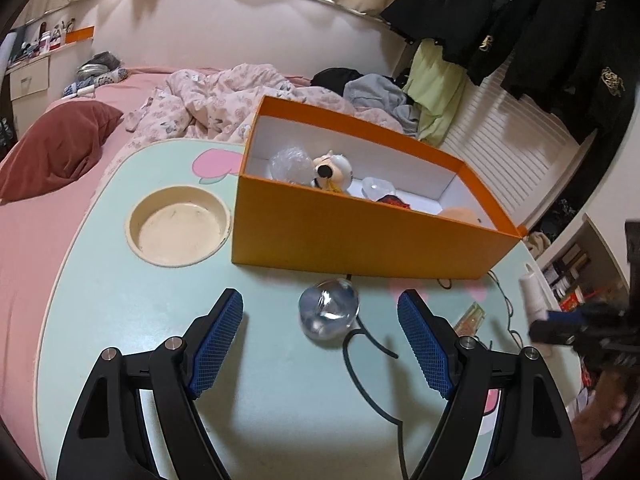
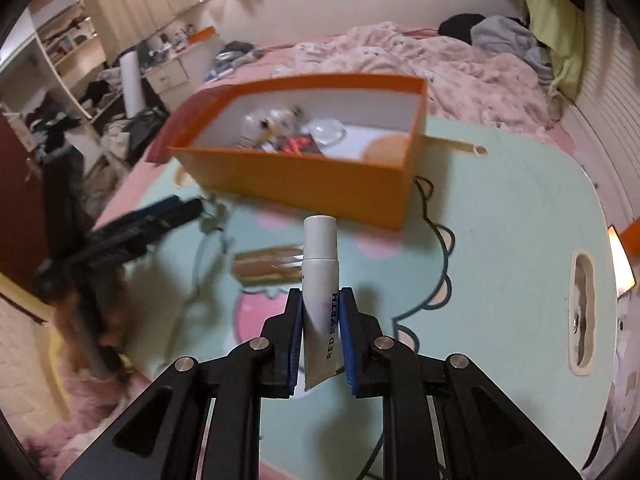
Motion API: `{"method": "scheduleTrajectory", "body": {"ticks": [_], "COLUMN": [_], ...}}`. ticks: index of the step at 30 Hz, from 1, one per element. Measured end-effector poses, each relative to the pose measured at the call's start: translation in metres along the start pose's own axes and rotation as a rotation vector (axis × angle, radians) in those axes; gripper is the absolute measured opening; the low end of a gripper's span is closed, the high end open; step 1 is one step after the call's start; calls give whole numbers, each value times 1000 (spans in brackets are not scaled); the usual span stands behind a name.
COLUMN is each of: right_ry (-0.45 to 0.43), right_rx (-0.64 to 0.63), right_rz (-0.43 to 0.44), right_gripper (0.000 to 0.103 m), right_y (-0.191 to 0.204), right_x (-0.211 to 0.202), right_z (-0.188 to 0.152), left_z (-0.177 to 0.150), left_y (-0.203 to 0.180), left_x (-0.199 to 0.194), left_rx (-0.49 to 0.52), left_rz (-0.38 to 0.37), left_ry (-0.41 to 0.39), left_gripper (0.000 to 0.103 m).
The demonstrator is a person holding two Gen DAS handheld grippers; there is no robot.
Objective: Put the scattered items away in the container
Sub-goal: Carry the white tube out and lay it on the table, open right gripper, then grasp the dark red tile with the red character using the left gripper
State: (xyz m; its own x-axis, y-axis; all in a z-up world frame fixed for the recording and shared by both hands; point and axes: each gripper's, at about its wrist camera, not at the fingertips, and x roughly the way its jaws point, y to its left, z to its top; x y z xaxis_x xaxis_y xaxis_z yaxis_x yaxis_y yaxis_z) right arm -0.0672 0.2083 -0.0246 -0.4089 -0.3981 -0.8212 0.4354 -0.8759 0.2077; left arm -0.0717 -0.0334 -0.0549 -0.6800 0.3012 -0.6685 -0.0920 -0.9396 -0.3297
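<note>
The orange box [image 1: 360, 236] looks like matt cardboard, white inside; the table [image 1: 120, 300] has a smooth, faintly shiny mint top with printed pink shapes; the clear ball [image 1: 329, 309] is glossy transparent plastic; the left gripper [image 1: 320, 340] has matt black plastic arms, metal pins and blue ribbed rubbery pads [image 1: 218, 344]; the white tube [image 2: 320, 280], clamped by the right gripper [image 2: 320, 344], is smooth satin plastic; the quilt [image 1: 224, 100] is soft rumpled cloth.
</note>
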Motion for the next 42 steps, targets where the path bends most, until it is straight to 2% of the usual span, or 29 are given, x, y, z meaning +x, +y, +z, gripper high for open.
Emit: {"method": "scheduleTrajectory", "body": {"ticks": [1,3,6,8,10,13,17,20,23,25,27,29,33,35,39,42], "right_ry": [-8,-35,-140,-210,-248,-262,-276,-280,-289,-289,-287,-286,-291,-295,-291,-286], "right_rx": [1,4,17,25,47,84,123,143,140,141,146,155,155,153,155,157], "right_rz": [4,33,83,92,118,162,176,204,220,232,255,279,300,302,302,300], "right_gripper": [19,31,36,39,45,47,47,47,47,47,47,47,47,48,48,48], "right_y": [-1,-7,-12,-18,-28,-41,-54,-60,-61,-62,-64,-67,-68,-68,-66,-65], "right_x": [2,3,-9,-16,-18,-19,-22,-24,-28,-29,-30,-30,-32,-33,-32,-31], "right_z": [-2,-5,-8,-11,-13,-16,-19,-23,-29,-31,-32,-34,-36,-36,-36,-35], "left_z": [0,0,0,0,8,33,71,100,112,113,112,109,107,108,118,119], "left_y": [0,0,-5,-9,-11,-21,-56,-77,-83,-81,-78,-79,-85,-82,-62,-58], "left_x": [1,0,-4,-11,-15,-13,-10,17,56,82,99,113,120,123,132,141], "left_rx": [-2,2,28,45,20,-33,42,55,34,-5,-47,-61,-44,-55,-146,-117], "left_rz": [3,0,0,4,-21,-62,-11,66,159,167,155,169,206,191,154,213], "left_ry": [4,4,-20,-58,-51,47,104,213,325,413,467,492,489,510,551,561], "left_gripper": [80,80,79,71,63,58,56,52,50,50,50,50,50,50,51,48]}}
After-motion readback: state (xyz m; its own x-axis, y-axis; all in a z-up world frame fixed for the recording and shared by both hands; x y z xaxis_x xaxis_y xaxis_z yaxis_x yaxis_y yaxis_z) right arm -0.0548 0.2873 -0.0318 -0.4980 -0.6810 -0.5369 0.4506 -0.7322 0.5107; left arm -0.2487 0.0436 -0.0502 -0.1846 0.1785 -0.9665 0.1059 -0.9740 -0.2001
